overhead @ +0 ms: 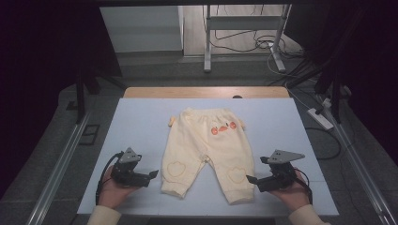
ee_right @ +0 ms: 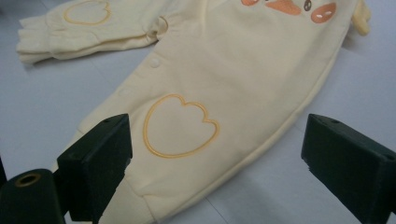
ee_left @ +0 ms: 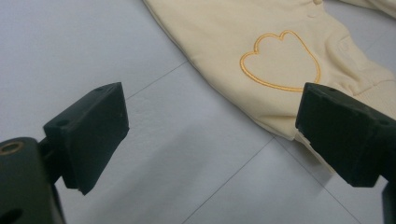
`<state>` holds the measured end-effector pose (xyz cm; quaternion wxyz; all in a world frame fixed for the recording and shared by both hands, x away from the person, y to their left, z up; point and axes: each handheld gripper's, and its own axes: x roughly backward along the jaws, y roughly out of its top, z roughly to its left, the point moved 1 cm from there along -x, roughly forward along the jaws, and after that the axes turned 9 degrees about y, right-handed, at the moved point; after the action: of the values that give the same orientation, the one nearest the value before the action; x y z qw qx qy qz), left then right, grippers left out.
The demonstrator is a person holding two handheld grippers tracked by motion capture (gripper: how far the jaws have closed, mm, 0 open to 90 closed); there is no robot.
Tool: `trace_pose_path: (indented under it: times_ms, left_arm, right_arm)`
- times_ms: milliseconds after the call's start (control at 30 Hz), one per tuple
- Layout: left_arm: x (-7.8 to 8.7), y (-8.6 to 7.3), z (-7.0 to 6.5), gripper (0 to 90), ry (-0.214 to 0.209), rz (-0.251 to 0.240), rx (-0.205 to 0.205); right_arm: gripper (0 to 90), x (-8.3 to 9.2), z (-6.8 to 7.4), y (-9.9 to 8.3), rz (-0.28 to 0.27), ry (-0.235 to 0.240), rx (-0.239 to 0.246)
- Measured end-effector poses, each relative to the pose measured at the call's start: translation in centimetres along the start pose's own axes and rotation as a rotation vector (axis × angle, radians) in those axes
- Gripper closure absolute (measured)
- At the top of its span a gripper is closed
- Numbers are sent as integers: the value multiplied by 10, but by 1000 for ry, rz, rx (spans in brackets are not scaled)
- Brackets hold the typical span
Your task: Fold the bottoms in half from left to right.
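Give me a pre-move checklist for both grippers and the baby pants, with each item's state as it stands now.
1. Left gripper open: ok, fingers apart with nothing between them.
2. Right gripper open: ok, fingers apart, nothing held.
3. Pants flat on the table: ok, legs spread apart.
4. Left gripper near a leg cuff: ok, beside it, not touching.
5. Right gripper near the other cuff: ok.
6. Pants wrinkle-free underneath: cannot tell.

Centre of frame: pale yellow baby trousers (overhead: 206, 150) spread flat on white mat (overhead: 141, 122), the sole obstacle.
Left and right of trousers: bare mat, open passage.
Upper mat, beyond waistband: bare.
Lower left: left gripper (overhead: 153, 174) just beside cuff, jaws wide apart.
Lower right: right gripper (overhead: 252, 179), jaws wide apart, near the other cuff.
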<state>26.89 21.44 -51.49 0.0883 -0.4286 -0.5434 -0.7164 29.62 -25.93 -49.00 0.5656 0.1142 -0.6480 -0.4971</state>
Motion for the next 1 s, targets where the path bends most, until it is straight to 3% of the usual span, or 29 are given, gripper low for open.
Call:
trace_pose_path:
  times_ms: [367, 433, 567, 1000]
  left_arm:
    - [0, 0, 3, 95, -2, -10, 11]
    - [0, 1, 2, 96, -1, -10, 12]
    - [0, 1, 2, 96, 0, -10, 10]
    - [-1, 1, 3, 95, -4, -7, 7]
  right_arm:
    - [90, -8, 11, 8, -21, 31, -4]
    - [136, -10, 12, 10, -20, 38, 2]
    - [140, -13, 15, 13, -34, 51, 5]
    - [140, -34, 32, 28, -8, 101, 40]
